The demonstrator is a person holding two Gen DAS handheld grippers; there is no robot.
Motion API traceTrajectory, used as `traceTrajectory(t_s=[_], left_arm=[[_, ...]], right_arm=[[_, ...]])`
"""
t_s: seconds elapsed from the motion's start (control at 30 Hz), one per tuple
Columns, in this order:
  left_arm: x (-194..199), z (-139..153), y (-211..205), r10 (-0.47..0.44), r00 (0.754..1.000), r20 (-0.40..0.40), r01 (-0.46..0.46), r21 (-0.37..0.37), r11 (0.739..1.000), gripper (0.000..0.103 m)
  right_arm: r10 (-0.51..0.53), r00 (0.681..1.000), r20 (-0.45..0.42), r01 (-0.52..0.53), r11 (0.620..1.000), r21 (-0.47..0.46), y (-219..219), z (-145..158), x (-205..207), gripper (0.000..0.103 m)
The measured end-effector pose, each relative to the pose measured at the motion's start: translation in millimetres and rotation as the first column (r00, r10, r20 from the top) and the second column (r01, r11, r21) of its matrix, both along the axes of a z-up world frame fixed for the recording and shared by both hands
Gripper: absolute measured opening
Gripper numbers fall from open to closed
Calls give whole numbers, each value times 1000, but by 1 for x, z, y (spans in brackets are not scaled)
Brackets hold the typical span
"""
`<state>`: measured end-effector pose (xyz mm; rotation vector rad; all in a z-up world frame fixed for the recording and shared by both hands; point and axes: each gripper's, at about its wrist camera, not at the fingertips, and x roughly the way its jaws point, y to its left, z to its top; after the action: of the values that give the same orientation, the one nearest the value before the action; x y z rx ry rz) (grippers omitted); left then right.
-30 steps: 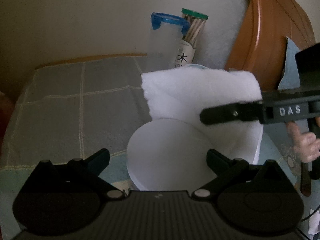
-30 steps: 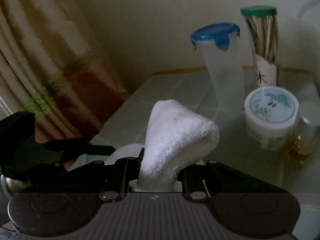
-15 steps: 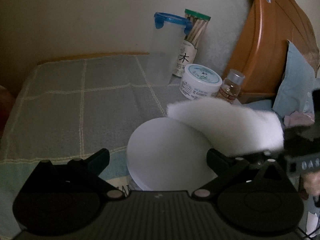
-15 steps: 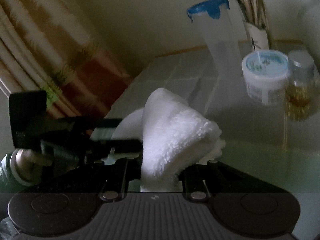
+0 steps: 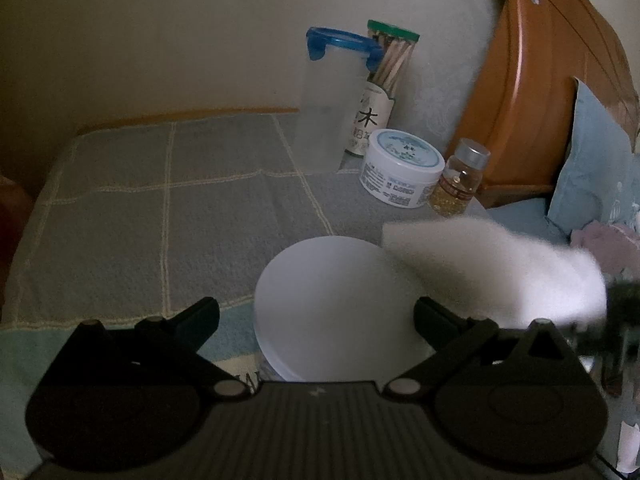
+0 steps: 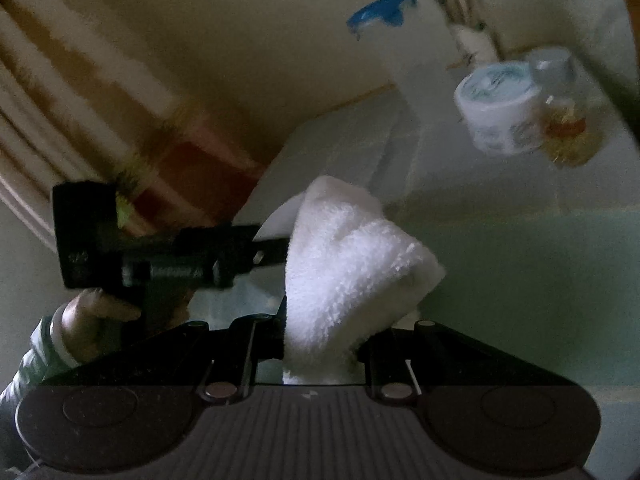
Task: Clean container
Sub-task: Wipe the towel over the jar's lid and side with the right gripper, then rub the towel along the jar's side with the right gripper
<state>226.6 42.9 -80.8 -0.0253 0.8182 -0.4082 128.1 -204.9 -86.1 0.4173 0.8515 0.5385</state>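
My left gripper point(image 5: 316, 314) holds a round white-lidded container point(image 5: 336, 308) between its spread fingers; the fingers press its sides. My right gripper point(image 6: 320, 344) is shut on a folded white cloth point(image 6: 352, 268). In the left wrist view the cloth point(image 5: 492, 268) is blurred and lies against the container's right edge, with the right gripper at the frame's right edge. In the right wrist view the left gripper point(image 6: 264, 256) shows at the left, held by a hand, with the container's white lid point(image 6: 280, 220) partly hidden behind the cloth.
A grey checked cloth covers the table point(image 5: 180, 208). At the back stand a tall blue-lidded jar point(image 5: 332, 96), a green-capped stick tube point(image 5: 384, 84), a white cream tub point(image 5: 400, 172) and a small glass vial point(image 5: 458, 180). A wooden headboard point(image 5: 540, 92) and pillow are at the right.
The right gripper with the cloth has swung down and to the right, from above and behind the container to its right edge. The left gripper and container have stayed put.
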Motion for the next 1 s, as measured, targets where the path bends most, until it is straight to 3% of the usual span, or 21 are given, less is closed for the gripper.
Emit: traceTrajectory(t_s=[0.3,0.5,0.7,1.0], left_arm=[[0,-2,2,13,1000,-9,-13,-19,1000,103],[0,-1,-1,21,1000,-11,-21,-10,1000,103],[1,-1,-1,19,1000,-15,-20,-8,1000,103],[-1,-1,0,26,1000,-13,-26,-7,1000,103]], right_arm=[[-27,992,120,46,987,-154,-8,29,61,20],[51,996,78,-37,985,-168,18,16,100,20],[96,995,37,-91,990,-106,22,8,84,20],[55,998,-4,-55,998,-40,8,-1,51,20]])
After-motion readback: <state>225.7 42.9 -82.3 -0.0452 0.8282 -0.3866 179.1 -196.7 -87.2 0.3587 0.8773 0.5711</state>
